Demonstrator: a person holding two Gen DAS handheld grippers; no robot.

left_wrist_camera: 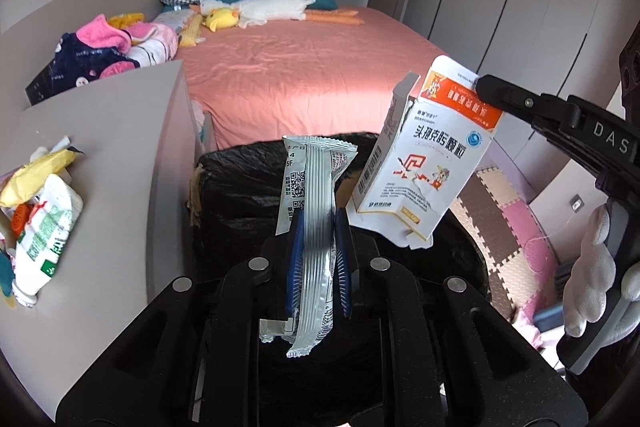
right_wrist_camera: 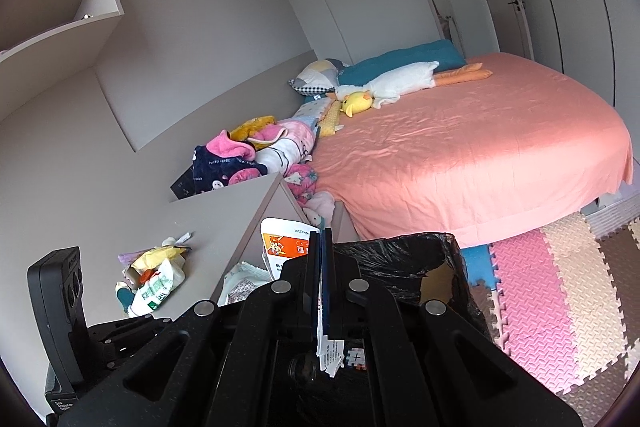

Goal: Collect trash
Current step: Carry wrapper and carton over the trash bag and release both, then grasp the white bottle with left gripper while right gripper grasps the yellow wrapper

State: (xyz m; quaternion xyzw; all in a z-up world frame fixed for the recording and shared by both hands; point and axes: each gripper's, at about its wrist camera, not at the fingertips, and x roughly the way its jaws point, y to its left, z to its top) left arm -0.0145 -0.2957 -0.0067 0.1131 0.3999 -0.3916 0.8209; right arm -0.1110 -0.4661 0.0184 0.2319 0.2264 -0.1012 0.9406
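Observation:
My left gripper hangs over the bin lined with a black bag. A silver ribbed wrapper stands loose between its blue pads, which are a little apart and not pressing on it. My right gripper comes in from the right, shut on the top flap of a torn white and orange medicine box, which dangles above the bin's right side. In the right wrist view the right gripper pinches the box edge-on over the bin.
More trash lies on the grey desk to the left: a yellow wrapper and a white and green pouch. A pink bed stands behind the bin. Foam mats cover the floor. A white-gloved hand holds the right gripper.

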